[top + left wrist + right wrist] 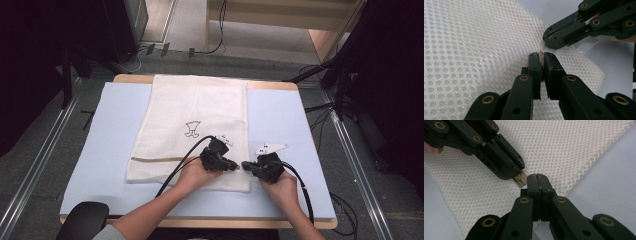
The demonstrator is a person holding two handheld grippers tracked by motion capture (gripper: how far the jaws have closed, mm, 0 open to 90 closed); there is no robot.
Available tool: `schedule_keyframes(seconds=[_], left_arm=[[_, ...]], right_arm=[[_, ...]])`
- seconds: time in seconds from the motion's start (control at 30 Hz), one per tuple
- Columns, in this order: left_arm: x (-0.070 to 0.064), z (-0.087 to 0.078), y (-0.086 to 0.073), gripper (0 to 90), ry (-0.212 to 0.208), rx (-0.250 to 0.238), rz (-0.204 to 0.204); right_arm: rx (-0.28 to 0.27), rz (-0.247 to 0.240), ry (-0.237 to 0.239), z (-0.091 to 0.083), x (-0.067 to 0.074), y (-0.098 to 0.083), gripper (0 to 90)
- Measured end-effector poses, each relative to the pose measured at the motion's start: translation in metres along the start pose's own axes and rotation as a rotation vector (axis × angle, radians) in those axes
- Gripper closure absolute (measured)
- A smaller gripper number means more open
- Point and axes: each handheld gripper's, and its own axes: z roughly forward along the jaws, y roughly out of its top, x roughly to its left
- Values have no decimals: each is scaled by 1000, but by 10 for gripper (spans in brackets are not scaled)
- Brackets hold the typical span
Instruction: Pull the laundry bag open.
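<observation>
A lab or recording room is showing here. Black curtains [30, 75] are hanging at both sides, and cables [210, 47] are trailing across the grey floor [45, 165] beyond the padded table [115, 115].

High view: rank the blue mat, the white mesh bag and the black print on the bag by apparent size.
1. blue mat
2. white mesh bag
3. black print, by far the smallest

No close calls here.
</observation>
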Motion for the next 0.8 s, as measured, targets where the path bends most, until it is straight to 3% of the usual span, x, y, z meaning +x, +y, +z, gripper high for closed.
schedule_keyframes(seconds=[0.2, 0.3, 0.5, 0.6, 0.7, 0.8], left_arm=[[0, -2, 0, 871, -9, 16, -38], [-2, -3, -1, 870, -5, 21, -34], [-3, -3, -3, 817, -23, 14, -54], [-5, -4, -4, 854, -1, 20, -25], [-5, -2, -5, 873, 3, 12, -33], [-7, -1, -6, 878, 18, 4, -9]], right_arm=[[1, -5, -3, 0, 1, 0, 900], [0, -5, 0, 0, 0, 0, 900], [4, -12, -4, 0, 1, 0, 900], [4, -16, -4, 0, 1, 0, 900], [5, -16, -6, 0, 1, 0, 900], [5, -15, -7, 0, 1, 0, 900]])
